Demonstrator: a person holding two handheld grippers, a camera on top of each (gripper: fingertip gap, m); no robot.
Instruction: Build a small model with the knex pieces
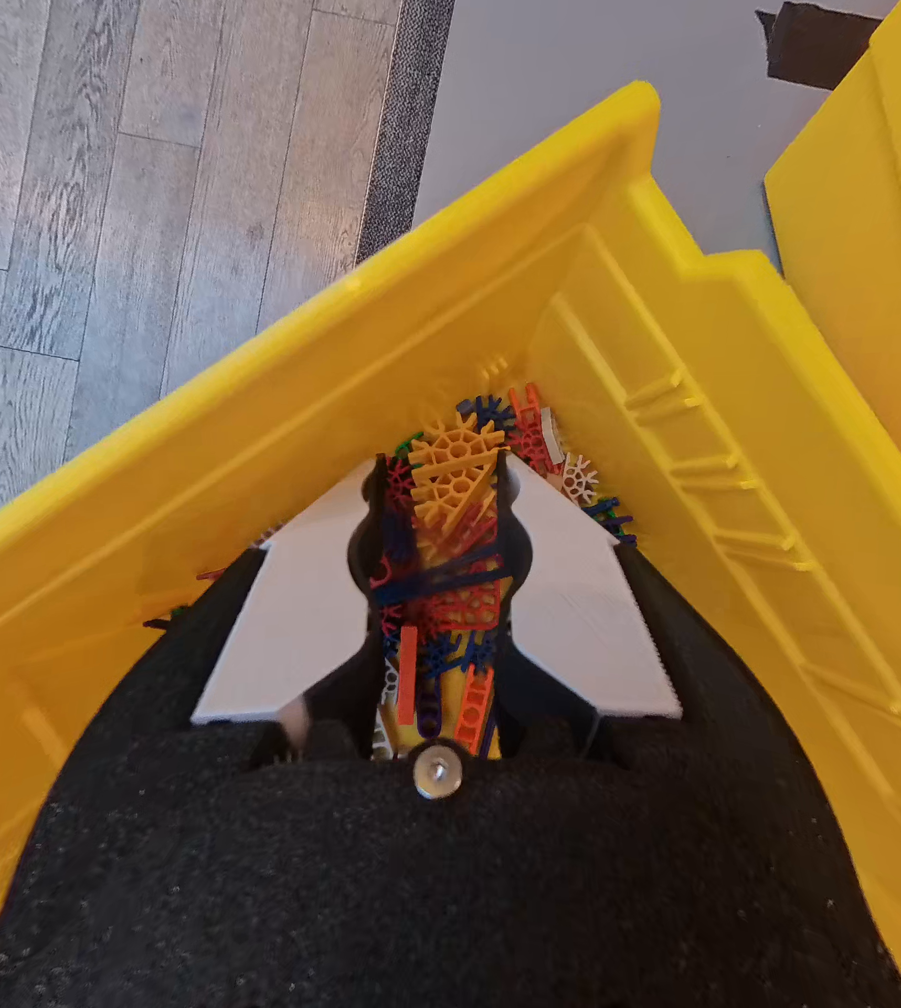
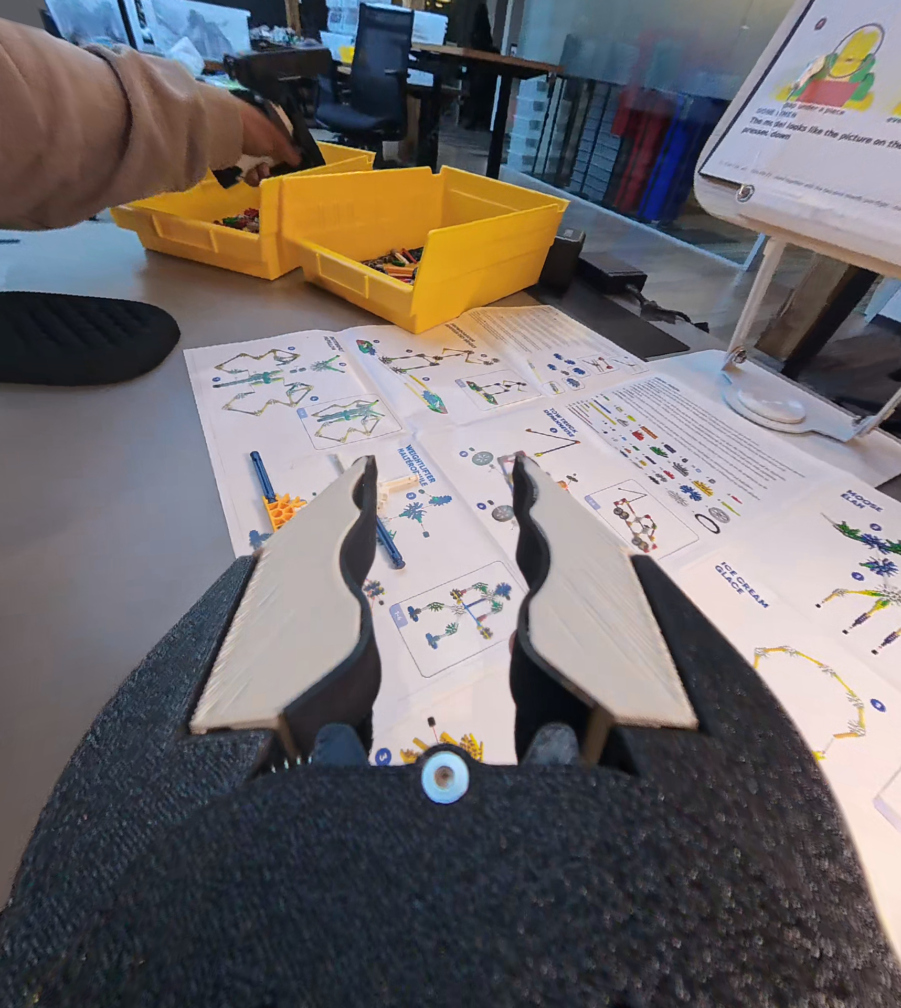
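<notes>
My left gripper (image 1: 440, 463) is open and reaches down into a yellow bin (image 1: 328, 409). Its fingertips sit over a pile of small coloured building pieces (image 1: 448, 600), with a yellow fan-shaped connector (image 1: 456, 474) between the tips. My right gripper (image 2: 442, 463) is open and empty, hovering above a printed instruction sheet (image 2: 491, 545) on the grey table. Just beyond its left finger lie a blue rod joined to a yellow connector (image 2: 276, 502), a white piece (image 2: 399, 485) and another blue rod (image 2: 389, 545). In the right wrist view, an arm in a beige sleeve (image 2: 83, 120) reaches into the far left bin (image 2: 208, 240).
A second yellow bin (image 2: 437, 305) holding mixed pieces stands beside the first; it also shows in the left wrist view (image 1: 873, 218). A black pad (image 2: 55, 338) lies at the left. A white stand with a picture page (image 2: 846, 136) is at the right. The table edge drops to wooden floor (image 1: 110, 218). About 70 cm separates my left fingertips from my right. The blue rod (image 2: 389, 545) is about 11 cm from my right fingertips.
</notes>
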